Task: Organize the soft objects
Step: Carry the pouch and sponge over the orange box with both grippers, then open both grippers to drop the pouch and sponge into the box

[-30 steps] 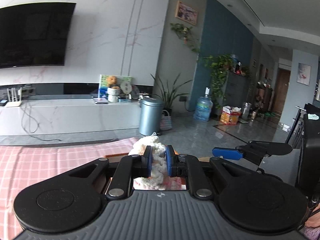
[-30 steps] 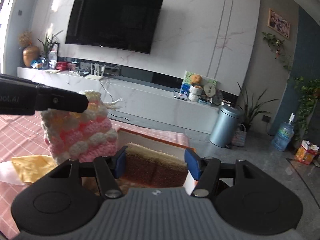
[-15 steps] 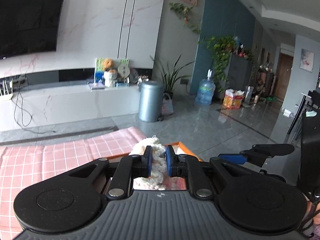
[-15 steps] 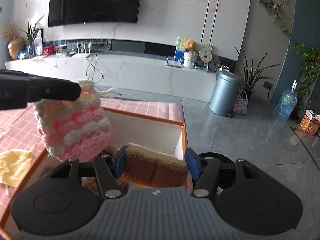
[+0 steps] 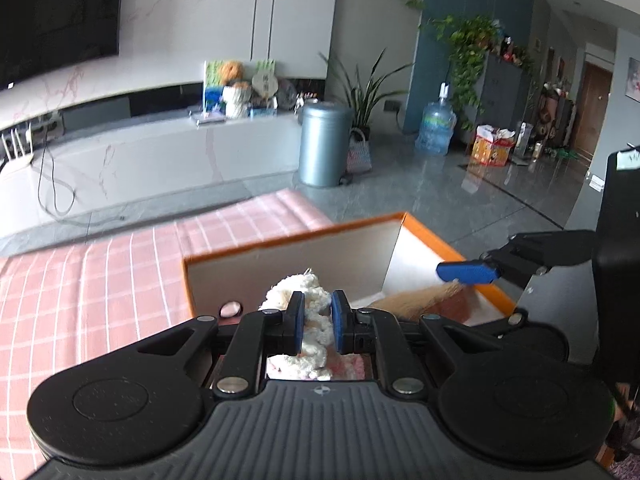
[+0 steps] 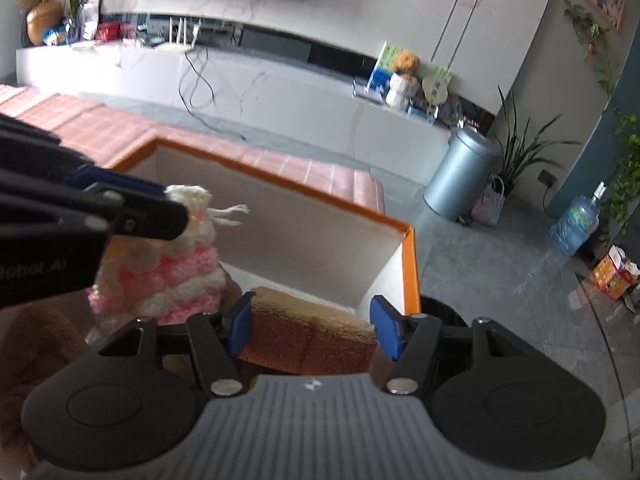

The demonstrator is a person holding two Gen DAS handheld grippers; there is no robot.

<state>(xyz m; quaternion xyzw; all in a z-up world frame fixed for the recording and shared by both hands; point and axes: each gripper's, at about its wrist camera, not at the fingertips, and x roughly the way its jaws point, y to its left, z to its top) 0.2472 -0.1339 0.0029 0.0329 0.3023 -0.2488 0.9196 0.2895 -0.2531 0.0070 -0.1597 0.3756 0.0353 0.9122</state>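
My left gripper (image 5: pixel 314 326) is shut on a pink and cream crocheted pouch (image 5: pixel 304 332), held by its top inside an orange-rimmed white box (image 5: pixel 296 240). The pouch also shows in the right wrist view (image 6: pixel 176 276), hanging from the left gripper's fingers (image 6: pixel 132 204). My right gripper (image 6: pixel 312 330) is shut on a brown and tan fuzzy sponge-like pad (image 6: pixel 312 340), low over the box's (image 6: pixel 280 184) near right corner. The pad's edge (image 5: pixel 420 300) and a right fingertip (image 5: pixel 468 272) show in the left wrist view.
The box sits on a pink checked tablecloth (image 5: pixel 100 272). A brown soft thing (image 6: pixel 36 332) lies at the left of the box. Past the table are grey floor, a metal bin (image 5: pixel 324 144) and a white TV bench (image 6: pixel 240 84).
Both grippers have tilted down and lowered into the box with their loads. The pouch now hangs inside the box walls, and the pad is close to the box floor.
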